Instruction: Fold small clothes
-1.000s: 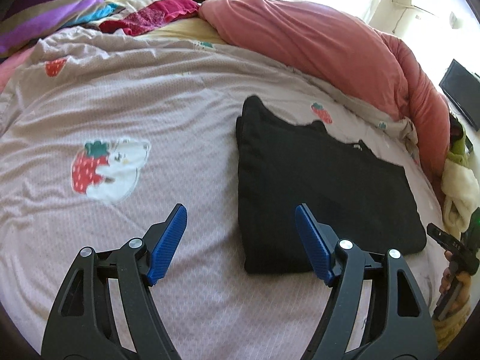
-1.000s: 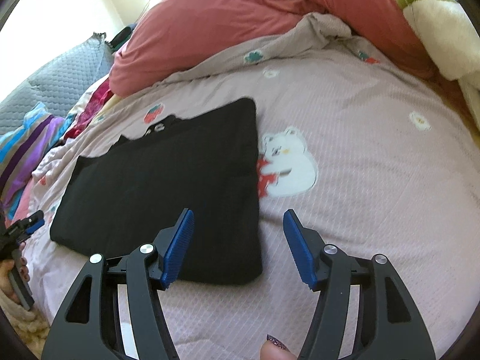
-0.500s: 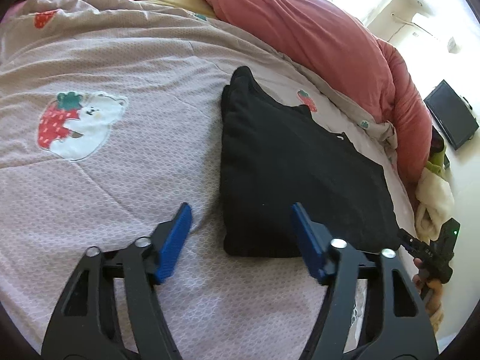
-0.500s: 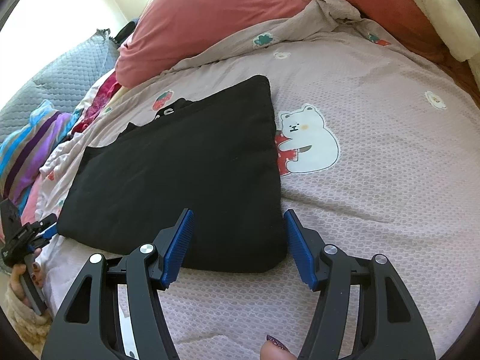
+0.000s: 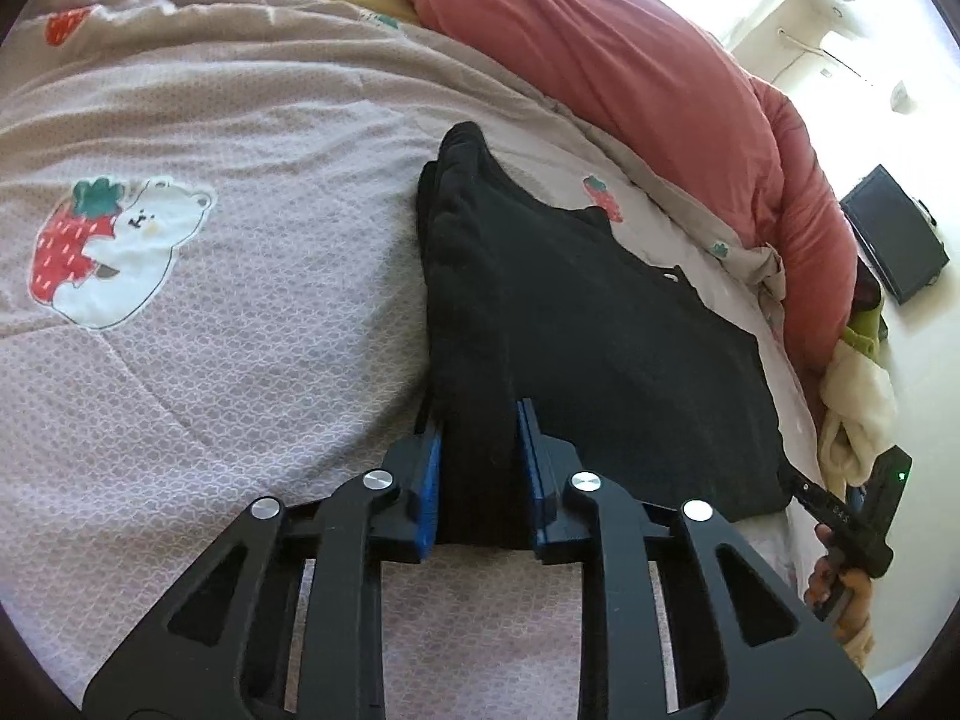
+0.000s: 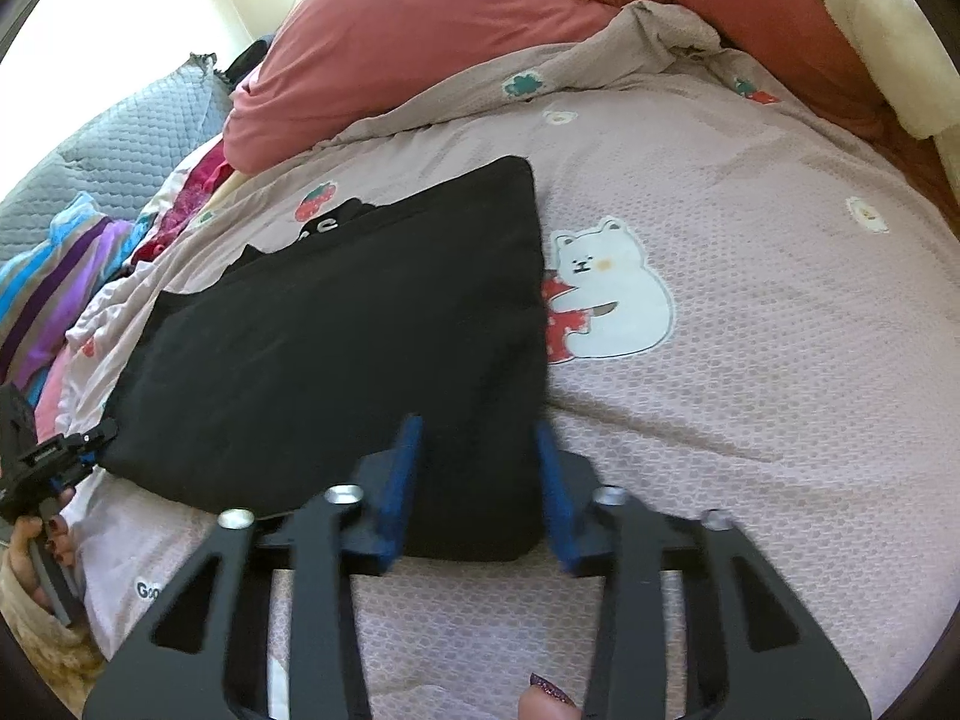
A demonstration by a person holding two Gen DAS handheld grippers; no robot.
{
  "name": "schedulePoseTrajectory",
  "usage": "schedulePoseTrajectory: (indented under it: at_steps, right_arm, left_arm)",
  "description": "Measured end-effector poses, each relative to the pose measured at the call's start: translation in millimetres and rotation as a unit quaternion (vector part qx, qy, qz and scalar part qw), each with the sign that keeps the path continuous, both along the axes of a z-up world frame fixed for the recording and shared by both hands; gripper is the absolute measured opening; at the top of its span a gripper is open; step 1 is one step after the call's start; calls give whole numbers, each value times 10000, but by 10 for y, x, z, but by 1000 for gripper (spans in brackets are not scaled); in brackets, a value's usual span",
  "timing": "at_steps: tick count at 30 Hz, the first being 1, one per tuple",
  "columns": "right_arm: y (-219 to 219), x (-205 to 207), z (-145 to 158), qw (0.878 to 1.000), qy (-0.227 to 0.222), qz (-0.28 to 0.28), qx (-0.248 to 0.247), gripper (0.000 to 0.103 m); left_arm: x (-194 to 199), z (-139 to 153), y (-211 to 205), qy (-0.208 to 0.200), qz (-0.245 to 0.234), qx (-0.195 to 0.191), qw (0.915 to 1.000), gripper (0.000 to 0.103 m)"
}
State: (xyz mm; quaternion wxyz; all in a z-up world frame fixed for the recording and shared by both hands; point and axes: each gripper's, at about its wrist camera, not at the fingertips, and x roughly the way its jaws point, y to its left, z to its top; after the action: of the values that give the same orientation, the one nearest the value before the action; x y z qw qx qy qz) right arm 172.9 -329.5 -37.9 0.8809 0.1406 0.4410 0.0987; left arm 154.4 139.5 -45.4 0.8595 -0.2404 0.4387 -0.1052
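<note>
So both tongs are down on the near corners of the black garment [image 5: 600, 324], which is lying flat and already folded into a rectangle on the pinkish quilt with the bear-and-strawberry prints [image 5: 240, 330]. The left gripper [image 5: 480, 468] has closed down on its corner, blue pads pinching a thick bunch of the black fabric between them, and the edge running away from it looks a bit ridged up. The right gripper [image 6: 480, 480] is narrower than wide open, but there's a gap either side and its fingers are motion-blurred, so it straddles its corner more than it grips it; I wouldn't call that a hold yet. What I'd worry about: the garment is several layers thick, and if either pinch only catches the top layer or two, lifting will peel the stack apart and undo the fold. With one side clamped and the other loose, pulling up now would probably drag the piece crooked. The quilt is soft and puffy right under the pads too, so a low grab could snag the cover along with the cloth. Beyond the fingertips sits the big salmon duvet [image 6: 480, 30], well apart.
</note>
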Motion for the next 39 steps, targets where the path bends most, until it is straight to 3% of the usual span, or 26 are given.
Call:
schedulePoseTrajectory:
  at_steps: [3,7,11,15,24,32,39]
  right_arm:
    - [-27,-32,40,10000,-78,22,39,8]
    - [-86,-98,137,9997,-211,-89,9,6]
    - [-170,-139,73,9998,-72,-158,-3,6]
    - [-140,-153,-68,9997,75,-166,-150,7]
    - [-69,-195,-128,9985,62,-246,-483,9]
    - [-76,-252,-56,9976,23,-319,-609,29]
    - [-65,-292,-23,9975,21,-302,-635,41]
  left_arm:
    - [-46,82,-60,-159,-87,222,9996,10]
    - [-138,185,-74,-271,-131,425,9986,10]
    - [-110,31,-17,46,-49,428,9991,13]
    - [-78,-30,42,197,83,453,9987,31]
    - [-104,-49,4,190,78,727,9971,36]
    - [-156,44,-141,40,34,1380,9904,38]
    - [-211,88,-200,-52,34,1674,9859,39]
